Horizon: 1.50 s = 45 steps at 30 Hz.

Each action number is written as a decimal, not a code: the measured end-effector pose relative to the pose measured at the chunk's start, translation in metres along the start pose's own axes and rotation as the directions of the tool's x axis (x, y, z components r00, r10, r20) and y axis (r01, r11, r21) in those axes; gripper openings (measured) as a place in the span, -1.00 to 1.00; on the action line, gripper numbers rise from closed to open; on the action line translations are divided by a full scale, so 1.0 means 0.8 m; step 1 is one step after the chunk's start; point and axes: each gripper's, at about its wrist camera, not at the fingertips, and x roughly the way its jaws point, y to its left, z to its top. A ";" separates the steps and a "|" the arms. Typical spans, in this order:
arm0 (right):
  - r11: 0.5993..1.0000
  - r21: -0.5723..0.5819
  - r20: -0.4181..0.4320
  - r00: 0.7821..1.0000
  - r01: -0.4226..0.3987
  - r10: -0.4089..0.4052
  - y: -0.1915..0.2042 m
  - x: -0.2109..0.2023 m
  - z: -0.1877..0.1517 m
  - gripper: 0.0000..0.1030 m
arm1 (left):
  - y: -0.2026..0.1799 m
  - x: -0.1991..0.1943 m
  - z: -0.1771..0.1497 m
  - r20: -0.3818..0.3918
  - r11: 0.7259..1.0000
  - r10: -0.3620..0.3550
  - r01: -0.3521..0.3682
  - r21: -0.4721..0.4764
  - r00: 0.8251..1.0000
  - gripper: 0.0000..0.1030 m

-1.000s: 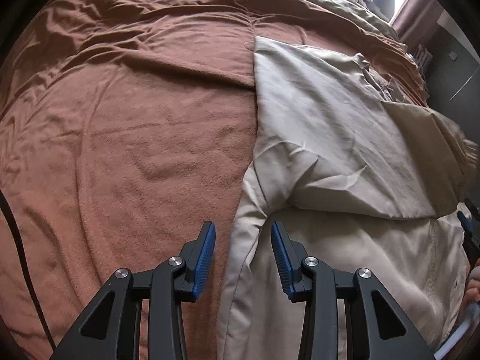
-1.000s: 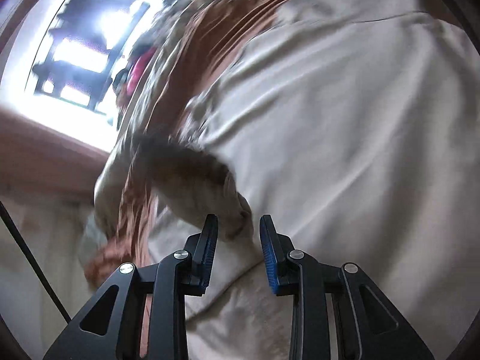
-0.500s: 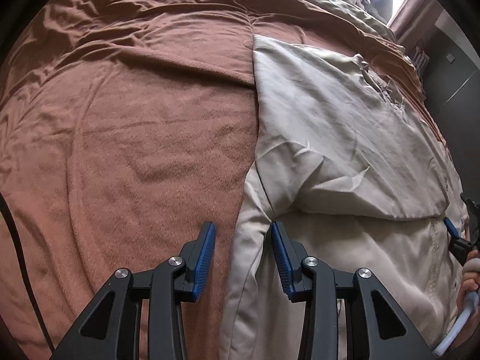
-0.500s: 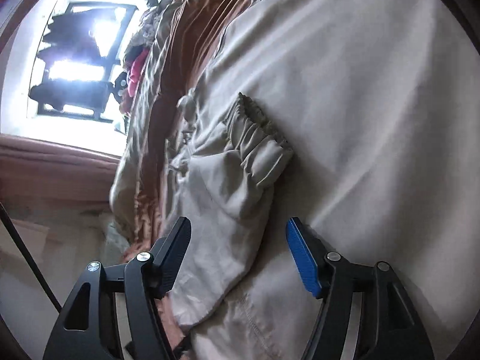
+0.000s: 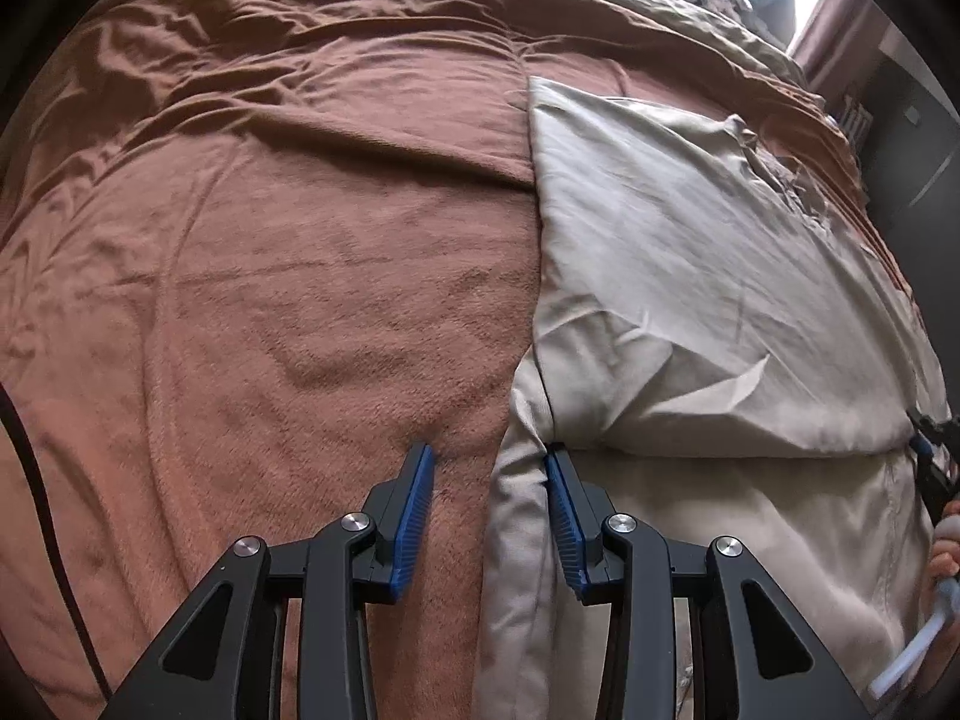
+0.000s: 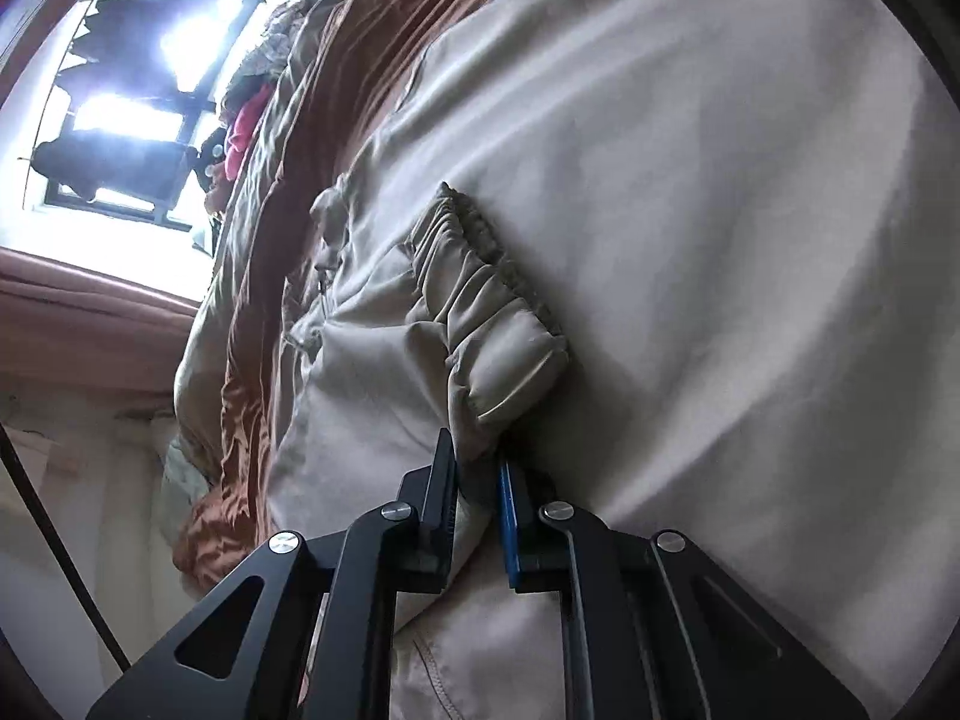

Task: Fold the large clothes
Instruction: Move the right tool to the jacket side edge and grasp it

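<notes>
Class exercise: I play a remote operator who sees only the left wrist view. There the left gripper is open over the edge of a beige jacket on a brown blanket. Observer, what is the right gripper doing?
Observer: The right gripper has its fingers drawn close together on a fold of the beige jacket, just below the sleeve cuff.
Operator: Is that cuff flat?
Observer: No, it is gathered, with elastic ruffles, and lies folded onto the jacket body.
Operator: Anything beyond the jacket on that side?
Observer: A bright window, with a pile of clothes, one pink, in front of it.
</notes>
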 end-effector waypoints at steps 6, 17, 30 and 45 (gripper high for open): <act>1.000 -0.013 -0.059 0.998 -0.027 0.026 0.019 -0.015 0.008 -0.42 | -0.015 -0.035 -0.003 0.013 0.998 -0.051 0.051 -0.042 0.999 -0.20; 0.987 -0.157 0.093 0.995 -0.032 0.047 0.025 -0.127 0.027 0.33 | -0.118 -0.106 -0.023 0.090 0.980 -0.196 0.193 0.038 0.976 -0.14; 0.985 -0.130 0.281 0.957 0.115 -0.075 -0.081 -0.216 0.096 0.18 | -0.179 -0.092 -0.052 0.090 0.971 -0.229 0.222 0.085 0.969 -0.14; 0.989 0.049 0.350 0.925 0.140 -0.148 -0.175 -0.203 0.183 0.01 | -0.154 -0.058 -0.060 0.119 0.979 -0.202 0.205 -0.010 0.972 -0.14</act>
